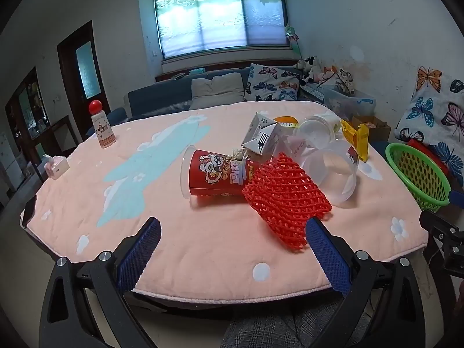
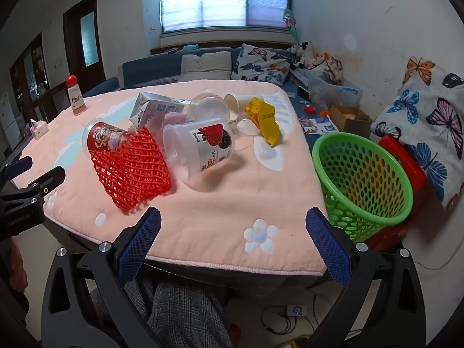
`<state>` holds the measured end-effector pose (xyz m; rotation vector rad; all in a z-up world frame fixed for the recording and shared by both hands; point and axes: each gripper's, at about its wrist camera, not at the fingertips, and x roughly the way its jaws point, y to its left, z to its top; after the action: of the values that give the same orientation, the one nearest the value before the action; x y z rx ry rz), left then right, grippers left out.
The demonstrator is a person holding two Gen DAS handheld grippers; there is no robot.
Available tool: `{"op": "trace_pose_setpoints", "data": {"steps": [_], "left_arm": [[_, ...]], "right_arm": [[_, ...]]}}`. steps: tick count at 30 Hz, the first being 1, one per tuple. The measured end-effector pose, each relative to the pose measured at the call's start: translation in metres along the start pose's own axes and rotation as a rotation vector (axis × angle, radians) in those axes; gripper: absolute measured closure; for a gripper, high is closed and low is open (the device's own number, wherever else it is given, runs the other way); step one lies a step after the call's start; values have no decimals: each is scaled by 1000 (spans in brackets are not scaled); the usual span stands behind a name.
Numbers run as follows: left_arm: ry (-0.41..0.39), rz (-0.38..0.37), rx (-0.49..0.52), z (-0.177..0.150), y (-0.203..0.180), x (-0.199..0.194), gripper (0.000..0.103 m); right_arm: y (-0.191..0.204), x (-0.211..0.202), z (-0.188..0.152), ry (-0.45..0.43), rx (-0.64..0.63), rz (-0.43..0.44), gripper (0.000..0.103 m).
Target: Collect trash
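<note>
Trash (image 1: 287,200) untouched, both tongs (image 1: 233,236) (image 2: 233,226) wide, empty.

Soft daylight comes from the window (image 1: 219,14) far ahead of the fingers, its panes washed out pale. The tabletop (image 2: 203,203) is evenly lit, with faint shadows falling toward the fingers under the clear tub (image 2: 200,148). Both views are sharp centrally, bowed by fisheye, with black vignetted corners.
</note>
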<state>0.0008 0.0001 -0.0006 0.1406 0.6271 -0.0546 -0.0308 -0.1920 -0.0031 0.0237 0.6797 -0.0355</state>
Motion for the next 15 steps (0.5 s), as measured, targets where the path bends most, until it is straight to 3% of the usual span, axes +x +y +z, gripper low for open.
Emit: {"op": "trace_pose_setpoints", "data": {"steps": [15], "left_arm": [[-11,0,-29,2,7,-3,6]], "right_arm": [[0,-2,0,2,-3,1,4]]}}
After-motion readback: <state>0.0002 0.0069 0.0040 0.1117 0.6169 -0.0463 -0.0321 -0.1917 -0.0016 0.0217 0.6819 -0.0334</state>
